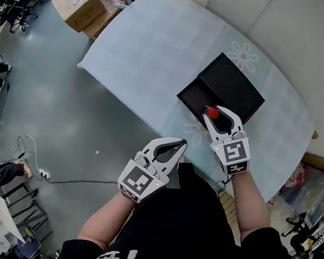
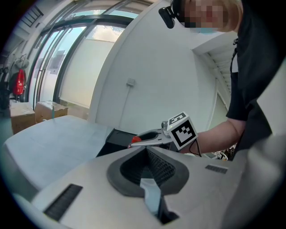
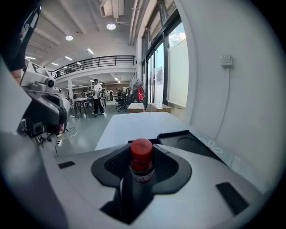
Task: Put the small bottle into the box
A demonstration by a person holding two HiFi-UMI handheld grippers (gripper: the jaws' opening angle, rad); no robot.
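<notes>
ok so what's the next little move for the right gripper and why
Probably ease the right gripper slightly forward and down into the box, before letting go. Its jaws are clamped on the bottle, red cap up. The head view puts it over the box's near edge, with most of the open box lying ahead of it.

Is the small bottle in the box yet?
Not in. The small bottle sits upright between the fingers of the right gripper, held over the black box near its front edge.
</notes>
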